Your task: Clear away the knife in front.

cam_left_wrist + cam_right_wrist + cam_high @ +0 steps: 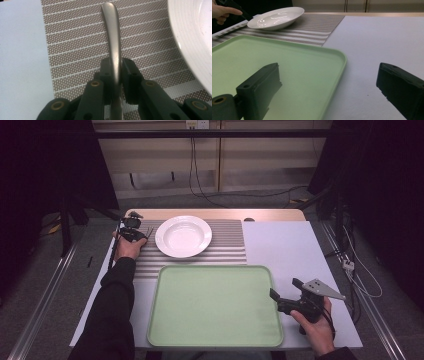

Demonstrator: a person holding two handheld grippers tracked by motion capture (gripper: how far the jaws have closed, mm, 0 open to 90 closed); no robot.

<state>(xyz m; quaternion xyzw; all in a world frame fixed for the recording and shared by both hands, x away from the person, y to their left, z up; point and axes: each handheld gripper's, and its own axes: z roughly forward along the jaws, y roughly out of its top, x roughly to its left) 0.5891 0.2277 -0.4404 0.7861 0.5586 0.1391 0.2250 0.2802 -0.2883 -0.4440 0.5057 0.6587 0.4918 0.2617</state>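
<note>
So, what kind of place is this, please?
Probably a recording setup staged as a dining table: a white ceramic deep plate on a striped grey placemat, a pale green plastic tray, dark curtains and loose cables around.

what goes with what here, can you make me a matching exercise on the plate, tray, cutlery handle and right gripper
Things:
1. white plate
2. green tray
3. metal handle
4. right gripper

States:
A. clamped between the left gripper jaws
B. jaws wide apart, nothing between them
C. sits on the striped mat
D. lies empty, nearest the person

Pairs: 1-C, 2-D, 3-A, 4-B
</note>
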